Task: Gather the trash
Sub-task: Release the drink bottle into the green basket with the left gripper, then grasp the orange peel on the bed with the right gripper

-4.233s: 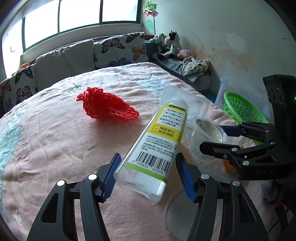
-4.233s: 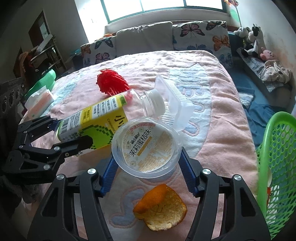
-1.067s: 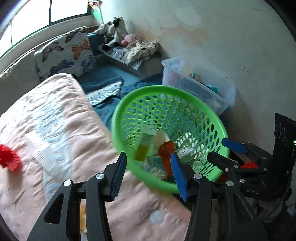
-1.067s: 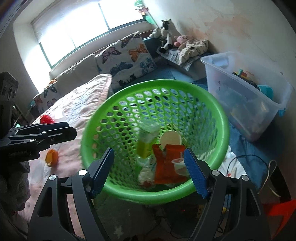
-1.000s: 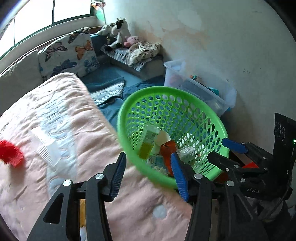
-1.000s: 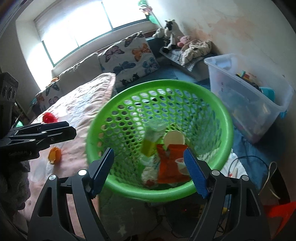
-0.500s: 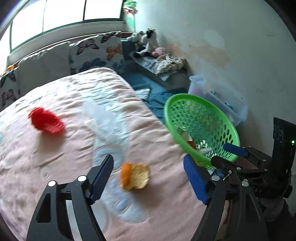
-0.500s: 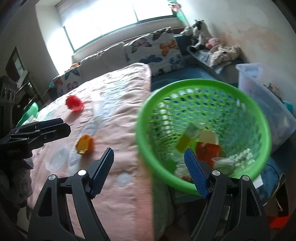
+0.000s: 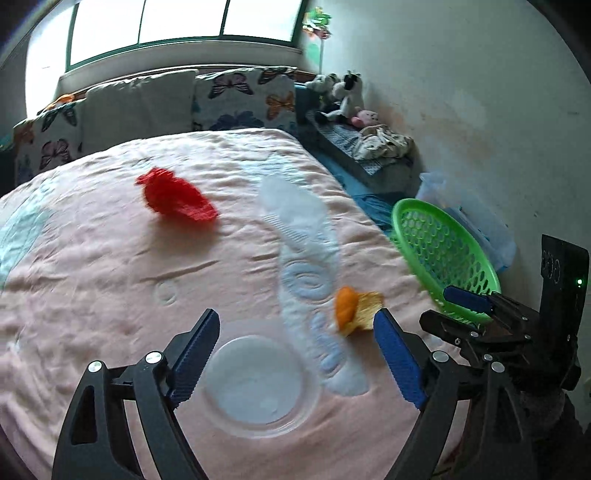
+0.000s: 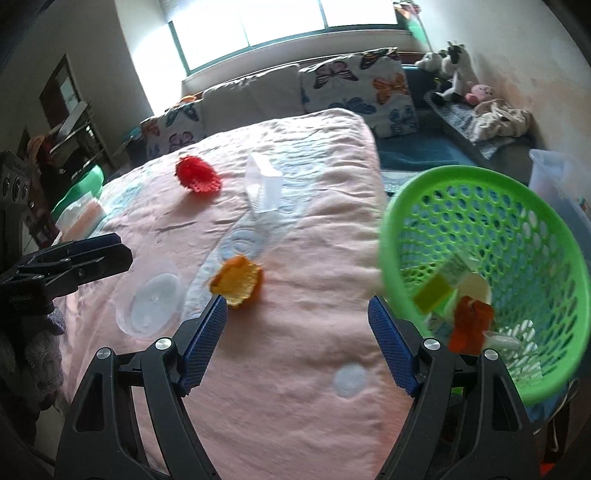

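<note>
My left tongs (image 9: 295, 354) have just opened wide and, like my right tongs (image 10: 297, 341), hold nothing, since the bottle and cup now lie in the green plastic basket (image 10: 399, 206), so the orange peel (image 10: 238, 282) on the pink bed (image 10: 295, 369) comes next.

Daylight from the window (image 9: 184, 22); motion-blurred, fisheye-curved edges.

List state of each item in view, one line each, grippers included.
left gripper: open, jaws just widened, nothing between them
right gripper: open, empty
clear lid: flat on bed, uncollected
orange peel: on bed, uncollected
red net: on bed, uncollected
clear plastic tray: on bed, uncollected
green basket: beside bed, tilted in view, holding trash
bottle: inside basket
</note>
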